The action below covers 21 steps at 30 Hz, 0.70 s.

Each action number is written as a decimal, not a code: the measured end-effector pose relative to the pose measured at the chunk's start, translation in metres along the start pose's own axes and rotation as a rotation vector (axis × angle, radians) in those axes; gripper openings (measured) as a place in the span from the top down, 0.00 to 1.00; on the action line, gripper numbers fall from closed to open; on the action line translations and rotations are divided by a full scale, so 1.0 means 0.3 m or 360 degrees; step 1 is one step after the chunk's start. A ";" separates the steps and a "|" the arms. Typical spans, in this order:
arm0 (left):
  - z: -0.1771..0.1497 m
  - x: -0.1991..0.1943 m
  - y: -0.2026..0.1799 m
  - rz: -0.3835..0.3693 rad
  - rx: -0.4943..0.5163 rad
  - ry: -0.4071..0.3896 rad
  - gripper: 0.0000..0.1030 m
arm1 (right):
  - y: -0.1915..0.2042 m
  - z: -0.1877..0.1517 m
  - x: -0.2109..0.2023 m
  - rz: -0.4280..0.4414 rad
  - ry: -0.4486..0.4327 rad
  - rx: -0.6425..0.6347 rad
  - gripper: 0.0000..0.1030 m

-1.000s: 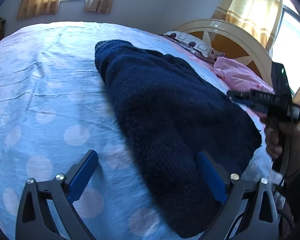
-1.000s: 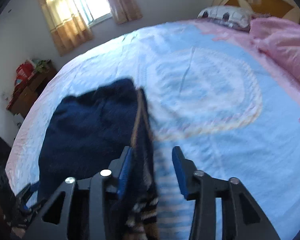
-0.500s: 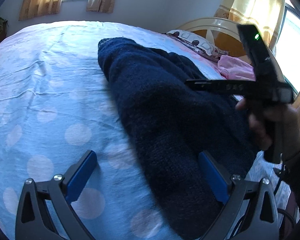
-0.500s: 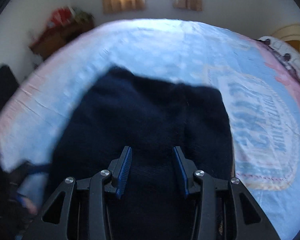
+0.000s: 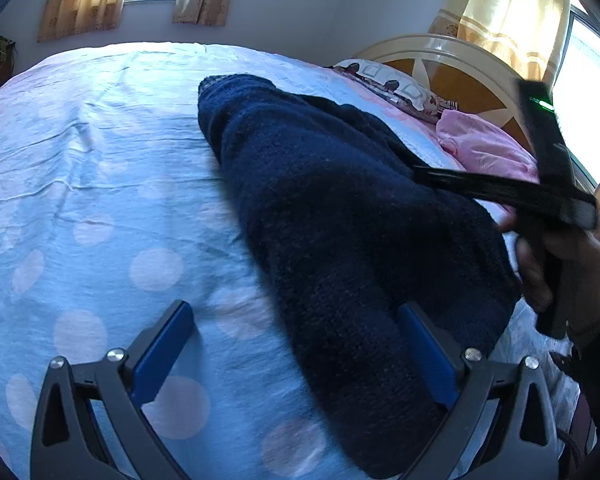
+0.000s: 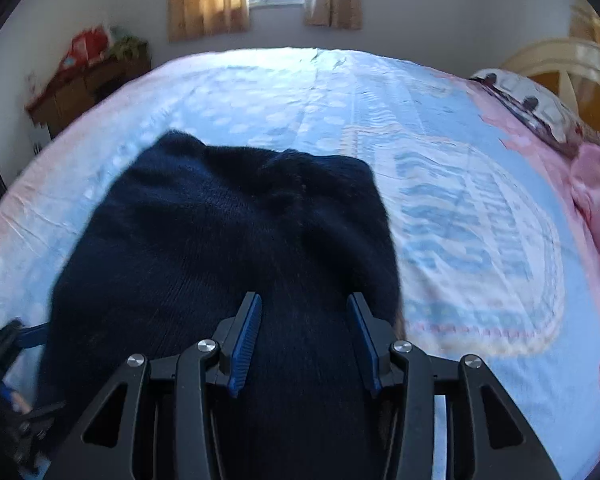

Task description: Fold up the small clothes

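A dark navy knitted garment (image 5: 340,216) lies folded on the light blue bedsheet (image 5: 100,184); it also shows in the right wrist view (image 6: 220,236). My left gripper (image 5: 296,336) is wide open and empty, low over the sheet, with its right finger at the garment's near edge. My right gripper (image 6: 304,320) is open and empty, hovering just over the garment's near part. The right gripper also shows in the left wrist view (image 5: 500,192), held in a hand over the garment's right side.
A pink cloth (image 5: 488,148) and a patterned pillow (image 5: 396,84) lie near the headboard (image 5: 452,64) at the right. A wooden cabinet (image 6: 88,84) stands beyond the bed's far left corner. Windows with curtains are on the far wall.
My right gripper let go of the garment's striped edge, swung over the folded garment and now hovers above it, open. The left gripper stayed almost still.
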<state>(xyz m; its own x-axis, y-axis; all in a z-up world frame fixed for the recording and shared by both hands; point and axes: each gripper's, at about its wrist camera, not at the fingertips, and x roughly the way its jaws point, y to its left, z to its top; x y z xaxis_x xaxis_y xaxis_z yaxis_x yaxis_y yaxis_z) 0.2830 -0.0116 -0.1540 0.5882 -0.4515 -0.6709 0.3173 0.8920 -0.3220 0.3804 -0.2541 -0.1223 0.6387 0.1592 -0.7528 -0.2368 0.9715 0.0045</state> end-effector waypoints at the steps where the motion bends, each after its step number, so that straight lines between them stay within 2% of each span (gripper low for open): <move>1: 0.001 0.001 -0.001 0.0003 0.0002 0.0002 0.00 | -0.005 -0.020 -0.023 0.0007 -0.0016 0.0003 0.56; 7: 0.002 0.007 -0.009 0.0015 0.0010 0.0003 0.00 | -0.089 -0.116 -0.050 0.0075 0.0051 0.0159 0.61; 10: 0.001 0.010 -0.012 0.0025 0.0015 0.0006 0.00 | -0.092 -0.192 -0.019 0.0119 0.0173 0.0185 0.64; 11: 0.001 0.011 -0.013 0.0028 0.0018 0.0006 0.00 | -0.093 -0.221 -0.018 0.0127 0.0164 0.0187 0.64; 12: 0.000 0.009 -0.014 0.0031 0.0020 0.0004 0.00 | -0.091 -0.243 -0.029 0.0119 0.0112 0.0168 0.64; 15: -0.002 0.004 -0.014 0.0043 0.0019 0.0001 0.00 | -0.100 -0.251 -0.070 0.0132 0.0078 0.0196 0.66; 19: -0.014 -0.021 -0.005 0.0048 -0.0035 -0.0025 0.00 | -0.070 -0.259 -0.217 -0.0034 -0.0153 0.0092 0.66; 21: -0.026 -0.037 0.002 0.0022 -0.0068 -0.0042 0.00 | -0.040 -0.278 -0.275 -0.0038 -0.0229 0.0014 0.66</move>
<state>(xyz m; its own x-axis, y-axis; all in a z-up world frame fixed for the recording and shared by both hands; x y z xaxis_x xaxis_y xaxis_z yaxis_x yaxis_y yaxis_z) 0.2710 -0.0059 -0.1519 0.6119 -0.4393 -0.6577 0.2775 0.8980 -0.3415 0.2695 -0.2935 -0.1152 0.7424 0.1590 -0.6508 -0.2146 0.9767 -0.0061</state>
